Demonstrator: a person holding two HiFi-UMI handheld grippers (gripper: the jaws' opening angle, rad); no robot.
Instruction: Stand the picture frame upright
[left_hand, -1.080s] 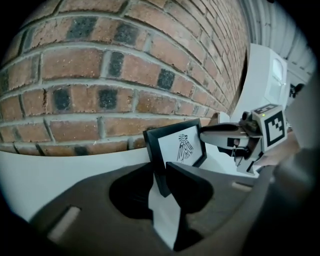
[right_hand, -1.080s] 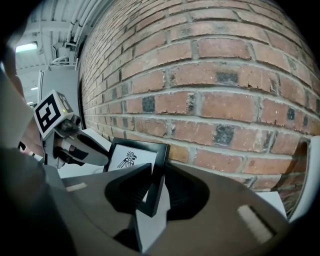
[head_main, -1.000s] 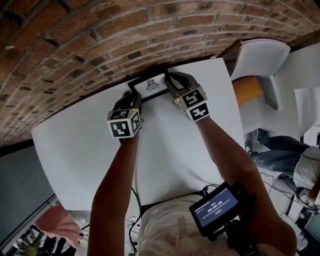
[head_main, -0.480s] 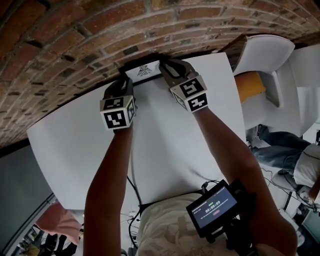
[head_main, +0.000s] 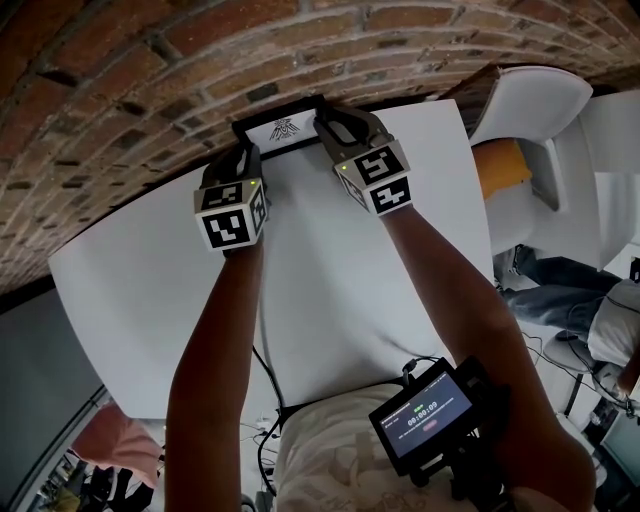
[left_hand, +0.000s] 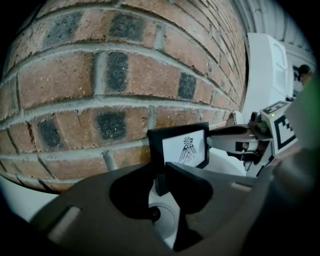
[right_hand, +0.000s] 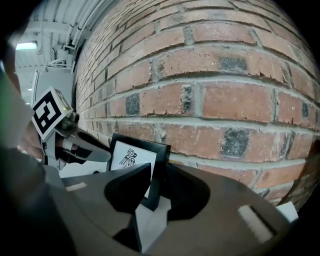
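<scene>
Picture frame upright by the brick wall. Left tool clamps its left edge. Right tool straddles the right edge, jaws just opening; release apparently remains.

The head view looks from above the person, steeply down across the white table to the brick wall at its far edge, and takes in most of the tabletop from well back. The left gripper view sits low over the table's far side, very near the wall, and faces it slanting right. The right gripper view sits equally low and near, slanting left. All three views share the picture frame and the bricks behind it.
</scene>
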